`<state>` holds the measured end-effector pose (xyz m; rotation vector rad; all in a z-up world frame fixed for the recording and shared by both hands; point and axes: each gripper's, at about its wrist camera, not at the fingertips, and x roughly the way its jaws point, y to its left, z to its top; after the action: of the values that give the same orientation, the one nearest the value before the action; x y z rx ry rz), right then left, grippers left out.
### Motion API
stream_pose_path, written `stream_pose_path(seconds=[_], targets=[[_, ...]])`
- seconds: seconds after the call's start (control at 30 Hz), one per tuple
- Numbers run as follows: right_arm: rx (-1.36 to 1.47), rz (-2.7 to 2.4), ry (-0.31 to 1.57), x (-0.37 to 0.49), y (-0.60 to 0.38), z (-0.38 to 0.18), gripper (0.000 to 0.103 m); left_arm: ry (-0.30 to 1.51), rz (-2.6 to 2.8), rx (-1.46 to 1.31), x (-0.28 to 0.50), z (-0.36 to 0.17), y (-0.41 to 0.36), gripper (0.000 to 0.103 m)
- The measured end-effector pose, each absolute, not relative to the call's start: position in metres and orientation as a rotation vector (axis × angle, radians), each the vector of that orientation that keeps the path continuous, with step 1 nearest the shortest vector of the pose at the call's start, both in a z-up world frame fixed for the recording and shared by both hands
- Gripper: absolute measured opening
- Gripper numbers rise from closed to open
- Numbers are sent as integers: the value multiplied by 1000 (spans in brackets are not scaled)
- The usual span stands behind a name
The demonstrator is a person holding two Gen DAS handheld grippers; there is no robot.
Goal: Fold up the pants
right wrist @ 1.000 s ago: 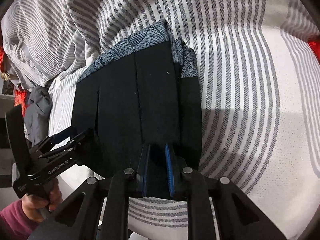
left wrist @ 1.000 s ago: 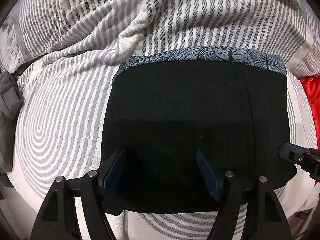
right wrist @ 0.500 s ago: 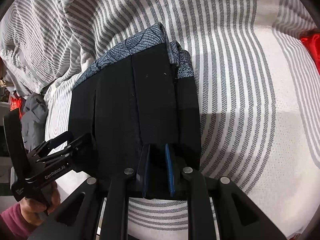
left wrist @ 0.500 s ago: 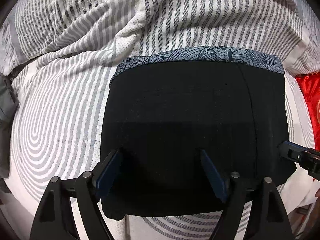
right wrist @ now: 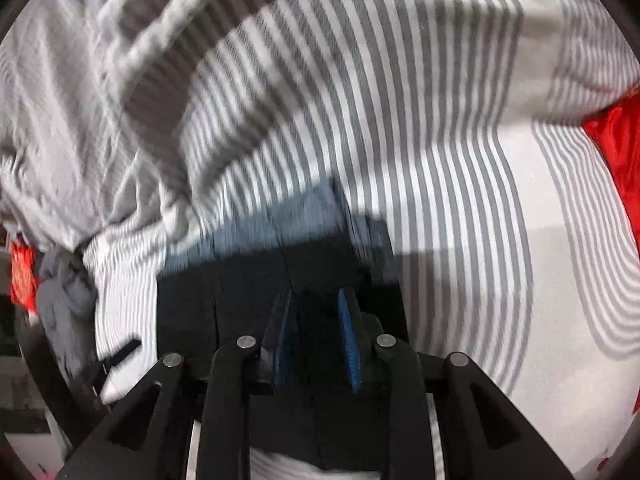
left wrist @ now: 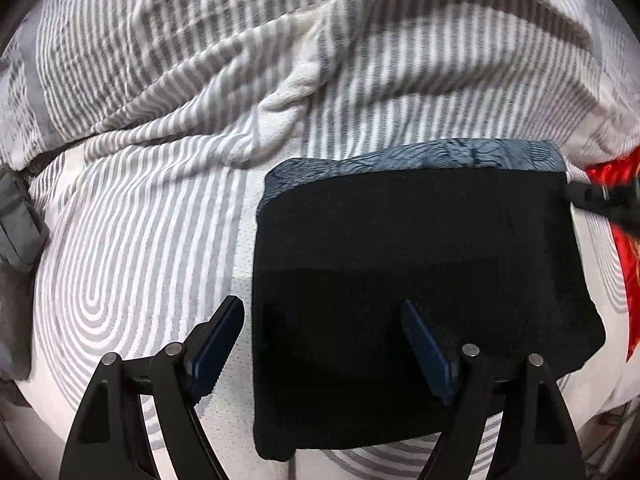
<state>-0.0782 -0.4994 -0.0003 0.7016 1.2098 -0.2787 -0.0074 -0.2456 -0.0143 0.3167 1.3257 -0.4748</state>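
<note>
The black pants (left wrist: 420,300) lie on the bed, already a compact folded rectangle, on top of a blue patterned garment (left wrist: 420,156) whose edge peeks out along the far side at twelve o'clock. They sit flat on the striped bedsheet (left wrist: 152,240), presumably because a soft, wide surface lets the layers be pressed and squared.

The left gripper (left wrist: 324,344) hovers at the near edge of the pants with its jaws spread wide and nothing between them. One finger is over bare sheet at nine o'clock of the fabric, the other over the black cloth, so it looks placed to straddle the left-hand border rather than to hold it.

The right gripper (right wrist: 316,340) is low over the pants near their right side. Its jaws stand narrowly parted over dark cloth, but the picture is blurred and I cannot tell whether any fabric is pinched between them. In the left view it shows as a dark shape at about two o'clock of the pants, by the far right corner.

A rumpled striped blanket (left wrist: 320,40) is heaped beyond, a grey cloth (left wrist: 16,232) lies at nine o'clock, and red fabric (left wrist: 624,248) at three o'clock, all off the folding area.
</note>
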Motion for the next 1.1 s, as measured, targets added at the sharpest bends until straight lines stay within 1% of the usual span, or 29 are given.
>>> stream_pose_path(seconds=[0.03,0.07,0.1,0.13,0.2,0.23,0.3,0.47,0.57,0.6,0.7,0.8,1.03,1.07,1.1], targets=[[679,-288,1207,-70,-501,-2,29,1333,-470,315,-6,-17,-244,82],[663,-292,1213,-64,-501,-4,37,1341,-466,314,-8,-20,-242,82],[645,-295,1242,-58,-501,-11,51,1352,-464,313,-9,-25,-240,82],[629,-299,1285,-54,-500,-21,56,1362,-464,315,-9,-30,-239,82],[608,-301,1353,-55,-497,-38,57,1372,-467,307,-11,-35,-234,82],[611,-293,1351,-60,-496,-43,58,1372,-470,300,-11,-36,-233,82],[621,-278,1327,-67,-496,-43,58,1376,-471,293,-11,-37,-230,82],[557,-251,1347,-70,-489,-39,58,1393,-474,287,-5,-41,-224,82],[564,-249,1352,-75,-488,-37,62,1405,-474,288,-1,-41,-227,82],[560,-251,1359,-79,-486,-37,66,1407,-473,290,0,-42,-227,82],[599,-249,1356,-92,-485,-36,67,1409,-469,298,5,-44,-234,82],[632,-259,1359,-110,-483,-30,67,1410,-462,298,5,-47,-238,82],[588,-264,1325,-140,-466,-4,67,1408,-456,301,5,-50,-241,82],[584,-263,1321,-144,-465,0,68,1405,-455,302,4,-50,-241,82],[582,-257,1322,-145,-461,0,71,1403,-454,300,3,-50,-241,82]])
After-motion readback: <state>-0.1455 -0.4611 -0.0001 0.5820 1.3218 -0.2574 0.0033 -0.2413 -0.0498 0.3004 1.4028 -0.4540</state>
